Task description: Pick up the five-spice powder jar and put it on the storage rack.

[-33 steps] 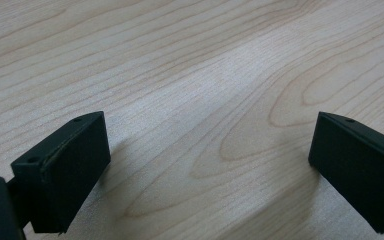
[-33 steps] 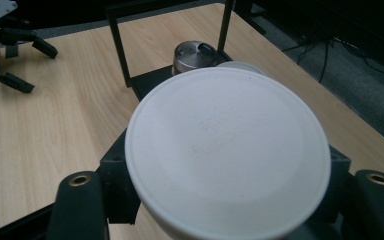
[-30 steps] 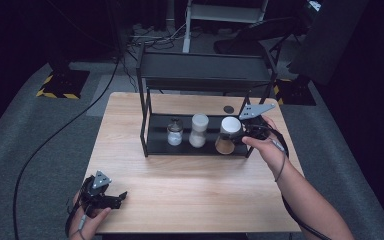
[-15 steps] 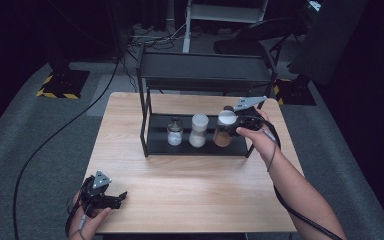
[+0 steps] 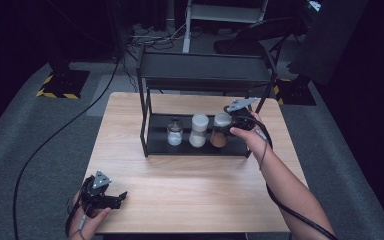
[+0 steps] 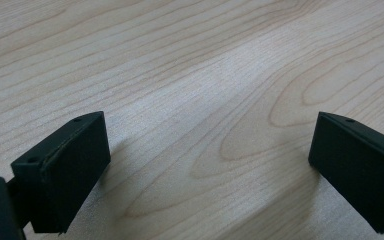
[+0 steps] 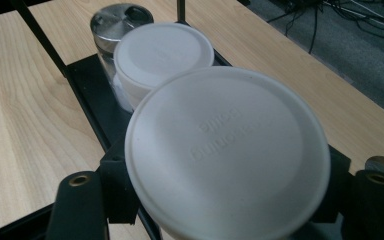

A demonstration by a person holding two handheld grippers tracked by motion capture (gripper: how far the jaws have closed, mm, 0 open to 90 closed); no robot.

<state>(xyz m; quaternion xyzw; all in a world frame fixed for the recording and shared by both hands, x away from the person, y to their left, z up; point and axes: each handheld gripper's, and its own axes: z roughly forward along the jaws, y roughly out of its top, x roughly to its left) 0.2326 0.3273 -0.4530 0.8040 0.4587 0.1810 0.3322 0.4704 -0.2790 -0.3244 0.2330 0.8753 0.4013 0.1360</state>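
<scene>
A jar of brown contents with a white lid [image 5: 220,134] stands in line with two others on the lower shelf of a black rack [image 5: 156,142]. My right gripper [image 5: 226,131] is shut on it from the right, its black jaws pressing both sides under the lid [image 7: 227,150]. Whether the jar's base touches the shelf is hidden. Left of it are a white jar [image 5: 198,131] [image 7: 162,52] and a glass jar with a metal lid [image 5: 174,132] [image 7: 117,22]. My left gripper [image 5: 116,198] rests open at the table's near left corner, bare wood between its jaws [image 6: 210,165].
The rack's top shelf [image 5: 205,70] overhangs the jars, with thin black posts at its corners. The wooden table [image 5: 190,185] lies in front of the rack. Cables and stands cover the dark floor behind.
My right gripper has carried the brown jar left and down, from the rack's right end to a place beside the white jar on the lower shelf. The left gripper has stayed put.
</scene>
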